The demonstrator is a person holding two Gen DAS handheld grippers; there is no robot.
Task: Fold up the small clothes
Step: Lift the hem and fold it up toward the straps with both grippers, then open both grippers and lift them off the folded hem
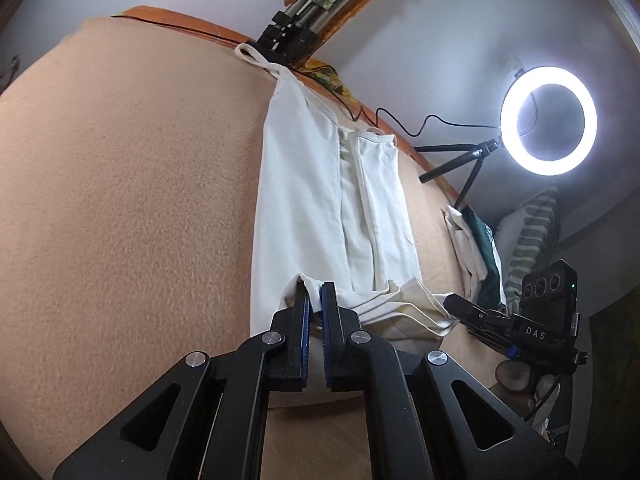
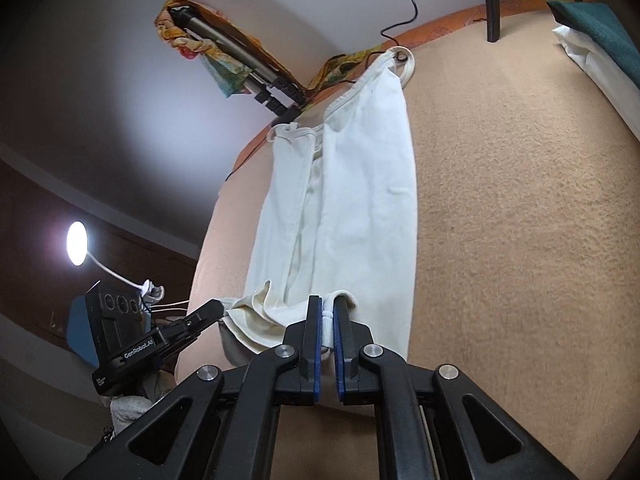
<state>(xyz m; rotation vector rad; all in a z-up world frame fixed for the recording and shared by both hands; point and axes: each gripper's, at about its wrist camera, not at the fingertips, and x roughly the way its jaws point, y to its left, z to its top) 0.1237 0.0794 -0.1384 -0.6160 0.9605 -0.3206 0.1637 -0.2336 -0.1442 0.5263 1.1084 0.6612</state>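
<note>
A white sleeveless top [image 1: 304,184] lies lengthwise on the tan blanket [image 1: 120,184], folded in from both sides, straps at the far end. My left gripper [image 1: 315,300] is shut on the top's near hem at one corner. My right gripper [image 2: 328,312] is shut on the hem at the other corner of the top [image 2: 360,200]. Each gripper shows in the other's view: the right one [image 1: 464,306] to the right, the left one [image 2: 212,308] to the left, both gripping the lifted, bunched hem.
A lit ring light [image 1: 548,120] on a small tripod stands at the bed's far right edge, its cable along the edge. A tripod's legs [image 1: 288,40] lie by the far strap. Folded white and green clothes [image 1: 480,256] sit at the right. A small lamp [image 2: 78,244] glows left.
</note>
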